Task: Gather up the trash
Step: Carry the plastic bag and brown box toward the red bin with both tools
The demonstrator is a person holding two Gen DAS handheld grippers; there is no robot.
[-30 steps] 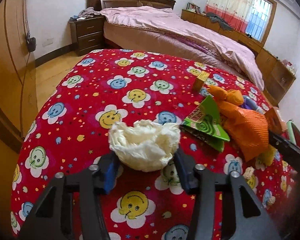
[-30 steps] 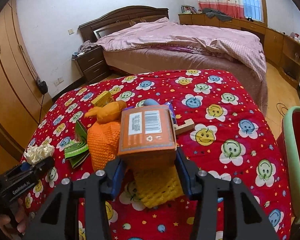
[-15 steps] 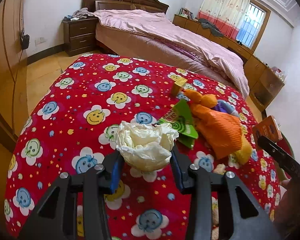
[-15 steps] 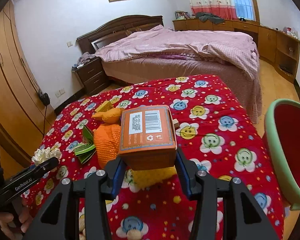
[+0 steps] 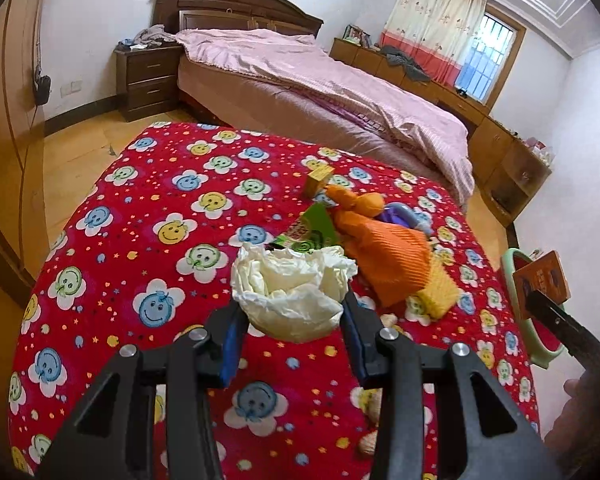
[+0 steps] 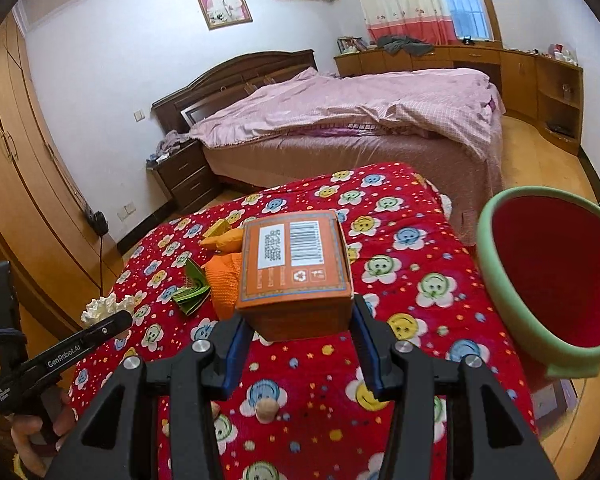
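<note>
My left gripper (image 5: 292,324) is shut on a crumpled white paper wad (image 5: 290,288) and holds it above the red smiley-flower cloth (image 5: 140,240). My right gripper (image 6: 296,332) is shut on an orange cardboard box (image 6: 294,268) with a barcode on top, held above the cloth. The box also shows at the right edge of the left wrist view (image 5: 542,280). A green-rimmed red bin (image 6: 556,276) stands just right of the table. The paper wad shows small at the left in the right wrist view (image 6: 104,306).
On the cloth lie an orange knitted thing (image 5: 384,248), a green wrapper (image 5: 310,232), a small yellow box (image 5: 319,180) and nut shells (image 6: 266,410). A bed with a pink cover (image 5: 320,80) stands behind, a wardrobe (image 6: 16,184) at left.
Both grippers have risen with their loads. The right gripper has swung right with the box, so the bin now fills more of its view.
</note>
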